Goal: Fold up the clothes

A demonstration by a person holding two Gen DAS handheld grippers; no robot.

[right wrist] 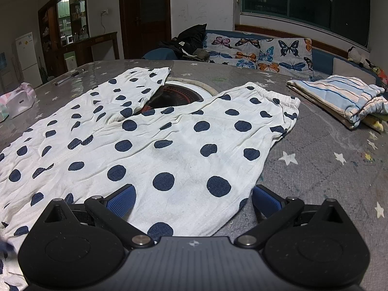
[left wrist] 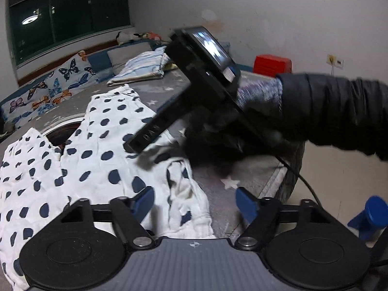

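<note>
The dotted trousers (right wrist: 169,140) lie spread flat on the grey star-patterned counter (right wrist: 327,169), with the two legs going away toward the far edge and the elastic cuffs near a round dark hob (right wrist: 179,94) set into the middle of the counter. One leg partly covers this hob. Near the right edge of the counter a striped folded cloth (right wrist: 344,99) already rests.

The right tool (right wrist: 194,200) is released, its blue pads wide apart; it hovers low over the near edge of the trousers, one pad above the cloth and the other above the bare counter. The left tool (left wrist: 195,201) is also released, the pads apart over a crumpled end of the same garment near the counter's edge.

The cloth looks thin, light and soft, with many small wrinkles, so I think it will bend and slide easily and will not keep a shape alone. A good place to take hold is probably the hem or the waistband, where the fabric is doubled and thicker, pinching only one layer edge.

In the left view the right tool's body and the person's dark sleeve (left wrist: 327,111) are blurred and hide part of the trousers and the counter behind. Which end is the waistband I cannot tell well, because the near part is cut off by the tools in both views.
</note>
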